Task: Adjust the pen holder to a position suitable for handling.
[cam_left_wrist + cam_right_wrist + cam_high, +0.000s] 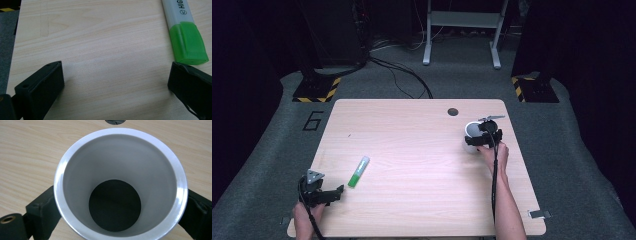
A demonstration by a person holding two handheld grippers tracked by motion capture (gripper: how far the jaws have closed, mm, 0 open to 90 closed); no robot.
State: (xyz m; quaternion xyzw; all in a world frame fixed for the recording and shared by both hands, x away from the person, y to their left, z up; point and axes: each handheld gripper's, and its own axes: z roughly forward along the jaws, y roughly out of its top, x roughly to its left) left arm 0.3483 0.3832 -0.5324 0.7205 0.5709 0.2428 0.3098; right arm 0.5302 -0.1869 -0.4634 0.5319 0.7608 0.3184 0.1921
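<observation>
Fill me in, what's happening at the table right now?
A person works a gripper in each hand at a wooden table. The right gripper has its jaws around a white cup standing upright near the far right; the cup holds nothing. The left gripper is open at the near left corner, gripping nothing, with a green highlighter lying on the table just ahead of one jaw.

Black two-fingered grippers (338,192) (476,141), trailing black cables, grey three-cornered top plates.

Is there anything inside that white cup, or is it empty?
Empty. The right gripper view looks straight into the white cup, showing bare inner walls and a dark bottom with nothing lying in it.
</observation>
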